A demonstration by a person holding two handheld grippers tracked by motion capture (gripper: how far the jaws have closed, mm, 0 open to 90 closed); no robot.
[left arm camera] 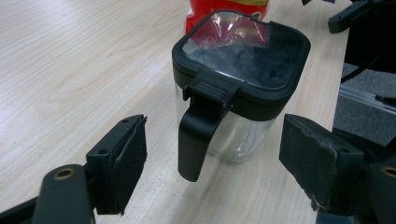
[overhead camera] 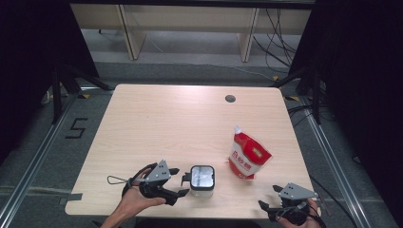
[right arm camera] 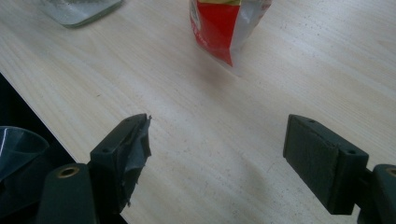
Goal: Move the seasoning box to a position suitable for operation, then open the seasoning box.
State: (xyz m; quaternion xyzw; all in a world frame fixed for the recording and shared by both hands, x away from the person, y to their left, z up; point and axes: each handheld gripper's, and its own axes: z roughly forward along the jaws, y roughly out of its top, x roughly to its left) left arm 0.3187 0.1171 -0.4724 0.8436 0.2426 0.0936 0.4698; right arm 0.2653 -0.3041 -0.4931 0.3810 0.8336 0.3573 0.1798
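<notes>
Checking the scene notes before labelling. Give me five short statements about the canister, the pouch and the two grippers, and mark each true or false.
1. The canister has its black lid on. True.
2. The left gripper is clamped on the canister's handle. False: its jaws stand open, the handle between them untouched.
3. The red and white pouch lies flat at the table's far edge. False: it stands upright near the canister, on the table's near right part.
4. The right gripper holds nothing. True: its jaws are open over bare wood.
5. The canister's body is clear. True.
</notes>
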